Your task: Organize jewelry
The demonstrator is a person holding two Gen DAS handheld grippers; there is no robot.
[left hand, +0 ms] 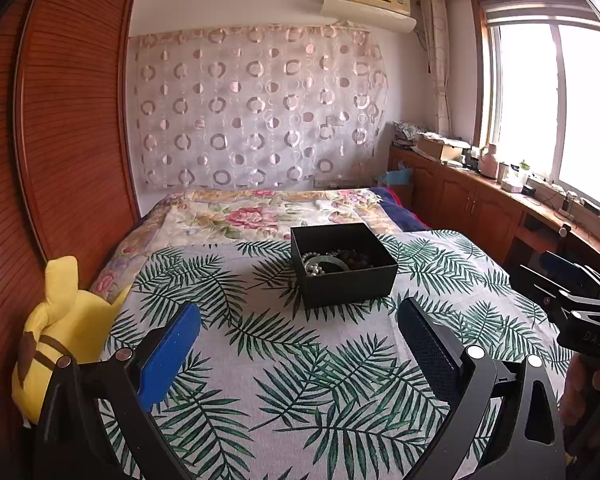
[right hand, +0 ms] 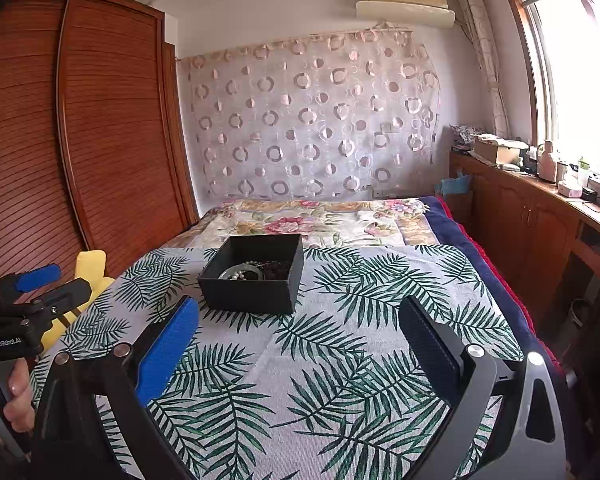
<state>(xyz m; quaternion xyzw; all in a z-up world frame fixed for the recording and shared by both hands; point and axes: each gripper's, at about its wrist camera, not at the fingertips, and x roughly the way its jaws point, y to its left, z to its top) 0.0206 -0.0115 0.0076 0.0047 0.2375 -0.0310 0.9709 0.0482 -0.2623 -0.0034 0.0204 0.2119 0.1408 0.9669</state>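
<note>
Both the left tongs point(left hand: 300, 340) and right tongs point(right hand: 300, 336) gape apart, empty; the black box point(left hand: 342, 264) of jewelry point(left hand: 332, 261) sits at twelve o'clock on the bed point(left hand: 300, 380).

Open black box point(left hand: 342, 276), beaded jewelry point(left hand: 332, 261) piled inside

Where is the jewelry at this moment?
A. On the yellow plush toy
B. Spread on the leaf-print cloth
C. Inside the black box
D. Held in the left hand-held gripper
C: the beads and a bangle lie inside the open black box, which stands on the leaf-print cloth; both hand-held grippers, left and right, are open and empty.
</note>
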